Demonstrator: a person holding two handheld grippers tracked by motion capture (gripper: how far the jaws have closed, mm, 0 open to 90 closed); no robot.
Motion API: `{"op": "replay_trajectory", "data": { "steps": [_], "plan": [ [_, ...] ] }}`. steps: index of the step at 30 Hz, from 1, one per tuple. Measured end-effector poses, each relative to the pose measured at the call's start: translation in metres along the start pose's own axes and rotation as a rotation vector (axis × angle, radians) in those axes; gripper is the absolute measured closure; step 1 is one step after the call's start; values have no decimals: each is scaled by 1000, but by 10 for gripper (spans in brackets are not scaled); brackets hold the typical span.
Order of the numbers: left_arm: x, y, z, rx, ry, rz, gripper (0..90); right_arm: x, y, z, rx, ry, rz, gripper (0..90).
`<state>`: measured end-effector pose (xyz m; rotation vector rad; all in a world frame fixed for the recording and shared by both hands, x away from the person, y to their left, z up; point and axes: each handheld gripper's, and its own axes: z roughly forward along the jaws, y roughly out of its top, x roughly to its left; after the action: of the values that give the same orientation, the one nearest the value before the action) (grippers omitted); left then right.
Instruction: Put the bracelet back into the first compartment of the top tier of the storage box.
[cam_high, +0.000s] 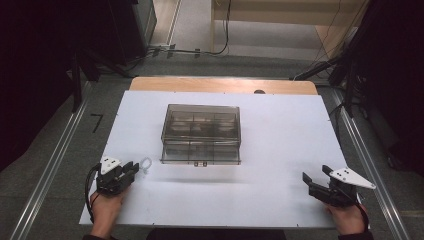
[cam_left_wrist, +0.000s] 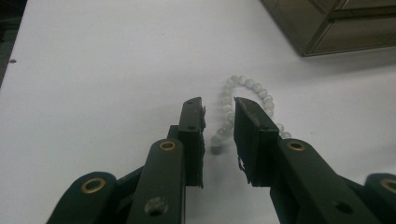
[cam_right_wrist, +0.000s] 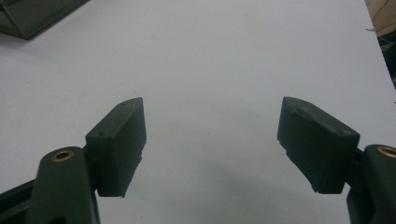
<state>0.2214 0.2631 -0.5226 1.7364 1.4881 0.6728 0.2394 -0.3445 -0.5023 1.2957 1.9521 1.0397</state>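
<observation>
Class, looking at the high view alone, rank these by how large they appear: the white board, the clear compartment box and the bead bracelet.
1. white board, by far the largest.
2. clear compartment box, sitting on it.
3. bead bracelet, a tiny loop by the left gripper.

You have a white table top (cam_high: 280, 150) in front of you, with a strip of brown wood (cam_high: 220, 84) at its far edge. A see-through grey box (cam_high: 201, 132) with little rooms inside sits near the middle. A loop of pale beads (cam_left_wrist: 243, 100) lies on the white, near your left corner.
</observation>
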Motion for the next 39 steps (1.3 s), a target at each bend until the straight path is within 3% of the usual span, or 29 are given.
{"op": "replay_trajectory", "data": {
  "steps": [23, 29, 34, 39],
  "plan": [
    [0, -1, 2, 25, -22, 6, 853, 0, 0, 0, -2, -1, -7, 231],
    [-2, 1, -3, -6, -33, -2, 857, 0, 0, 0, -3, -2, -6, 236],
    [-6, 4, -9, -35, -21, 21, 858, 0, 0, 0, -2, -2, -5, 236],
    [-9, 9, -19, -75, -27, 6, 864, 0, 0, 0, -2, -2, -5, 236]
  ]
}}
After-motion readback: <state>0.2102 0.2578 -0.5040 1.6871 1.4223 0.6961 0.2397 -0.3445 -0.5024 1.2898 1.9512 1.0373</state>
